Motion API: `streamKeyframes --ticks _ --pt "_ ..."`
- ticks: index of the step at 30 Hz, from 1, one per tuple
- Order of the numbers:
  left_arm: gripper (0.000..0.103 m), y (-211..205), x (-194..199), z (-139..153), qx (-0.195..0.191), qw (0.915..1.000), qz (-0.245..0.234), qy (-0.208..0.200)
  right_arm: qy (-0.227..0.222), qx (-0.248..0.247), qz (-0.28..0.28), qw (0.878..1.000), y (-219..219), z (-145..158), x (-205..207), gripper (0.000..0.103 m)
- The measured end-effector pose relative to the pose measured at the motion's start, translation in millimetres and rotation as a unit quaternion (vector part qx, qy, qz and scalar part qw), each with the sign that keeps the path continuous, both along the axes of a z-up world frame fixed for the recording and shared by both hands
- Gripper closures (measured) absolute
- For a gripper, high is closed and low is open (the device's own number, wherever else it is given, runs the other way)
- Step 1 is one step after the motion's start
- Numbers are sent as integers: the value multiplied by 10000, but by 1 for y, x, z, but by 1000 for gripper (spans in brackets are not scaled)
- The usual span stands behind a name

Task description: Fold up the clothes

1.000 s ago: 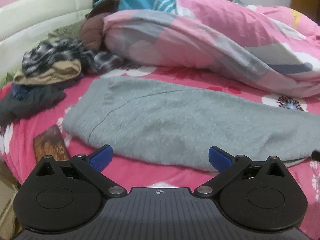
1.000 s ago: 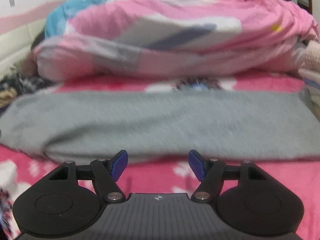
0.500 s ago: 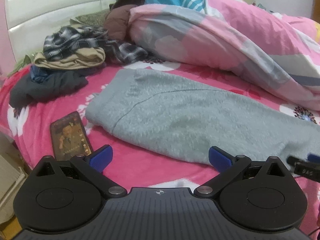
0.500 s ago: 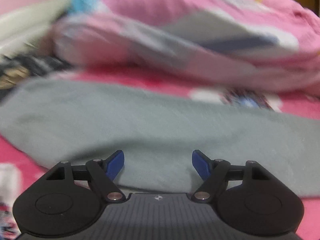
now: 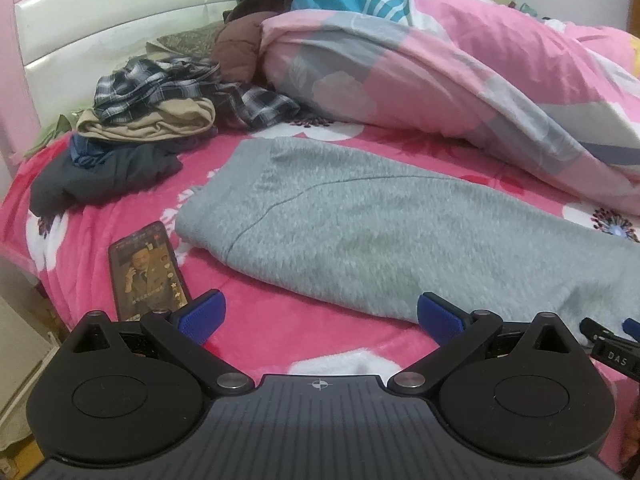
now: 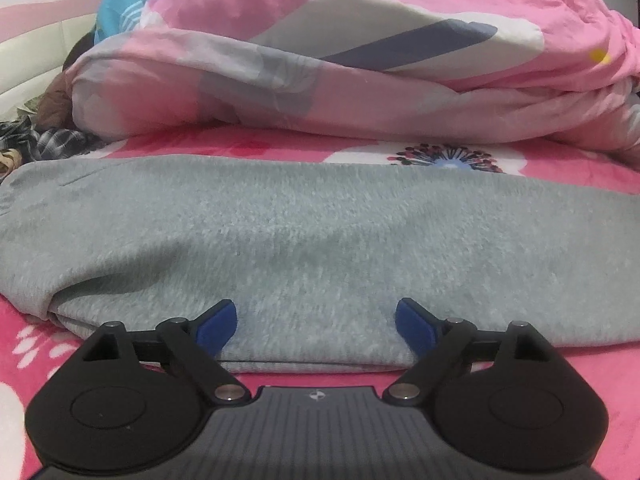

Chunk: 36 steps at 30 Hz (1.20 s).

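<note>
We read "DAS" on the black bar at the right edge of the left wrist view; the phone (image 5: pixel 149 270) screen is too small to read. The grey garment (image 5: pixel 380 232) lies flat on the pink floral bedsheet (image 5: pixel 280 332), long axis running left-right, just in front of both grippers. Our left gripper (image 5: pixel 318 314) hangs w/ jaws spread, empty; our right gripper (image 6: pixel 316 322) has come lower and nearer vs. a sec ago, jaws just been opening, spread over the garment's near edge w/o pinching it.

left tongs (image 5: pixel 318 316) wide apart | right tongs (image 6: pixel 316 326) just been opening, nothing gripped
</note>
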<state>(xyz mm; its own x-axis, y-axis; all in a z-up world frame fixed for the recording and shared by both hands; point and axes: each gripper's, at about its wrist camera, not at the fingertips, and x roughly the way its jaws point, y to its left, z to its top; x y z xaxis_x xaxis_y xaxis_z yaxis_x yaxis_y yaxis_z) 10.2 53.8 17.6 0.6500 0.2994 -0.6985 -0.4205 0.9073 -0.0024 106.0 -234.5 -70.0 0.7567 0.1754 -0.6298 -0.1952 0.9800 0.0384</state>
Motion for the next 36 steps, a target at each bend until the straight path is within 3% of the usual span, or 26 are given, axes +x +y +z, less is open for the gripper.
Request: streamKeyframes --ticks 6,10,13,18,21,26,30,32,36 --pt "0 -16 -6 10 -23 10000 -62 31 -59 92 101 9999 -1 -2 -1 6" --pt "0 -47 -22 34 -819 9940 -723 -72 -88 187 153 9997 -3 -3 -1 4" --pt "0 -77 -37 58 -1744 9713 -1605 -216 -110 281 182 9994 -6 -3 -2 3" --pt "0 -107 -53 83 -3032 9154 -2625 -361 -135 390 209 9989 -8 -3 -3 2" --pt "0 -118 -51 81 -3007 9095 -2842 -400 -146 421 212 9988 -8 -3 -3 2" --pt "0 -101 -34 46 -2175 9519 -2058 -656 -155 417 211 9988 -8 -3 -4 2" --pt "0 -61 -21 7 -1396 9776 -1136 -1090 -158 360 207 9990 -6 -3 -4 2" --pt "0 -38 -13 -10 -1109 9856 -569 -1142 -156 320 205 9992 -5 -3 -4 2" --pt "0 10 2 -35 -785 9904 427 -1051 -152 263 207 9993 -3 -3 -3 2"
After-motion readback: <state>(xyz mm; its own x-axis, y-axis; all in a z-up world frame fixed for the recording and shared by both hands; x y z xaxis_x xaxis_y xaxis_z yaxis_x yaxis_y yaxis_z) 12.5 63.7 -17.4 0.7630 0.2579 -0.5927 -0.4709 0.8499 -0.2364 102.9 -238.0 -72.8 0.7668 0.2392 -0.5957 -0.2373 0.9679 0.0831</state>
